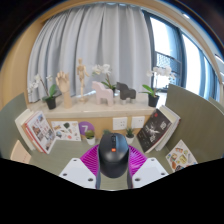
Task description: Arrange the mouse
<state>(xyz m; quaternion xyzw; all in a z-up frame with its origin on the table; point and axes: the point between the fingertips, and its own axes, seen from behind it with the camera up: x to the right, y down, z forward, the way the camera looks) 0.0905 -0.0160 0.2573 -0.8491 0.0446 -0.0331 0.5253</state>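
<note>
A dark grey computer mouse [112,153] with an orange mark on its top sits between my two fingers, lifted above the grey-green desk [75,150]. My gripper [112,160] is shut on the mouse: the magenta pads [92,160] press against both of its sides. The mouse's nose points ahead, toward the back of the desk. Its underside is hidden.
Magazines and books lie on the desk at the left [40,130] and right [155,128]. A small potted plant [128,131] stands just beyond the mouse. Along the curtain stand potted orchids [50,95], a wooden hand model [65,88] and a white horse figure [104,95].
</note>
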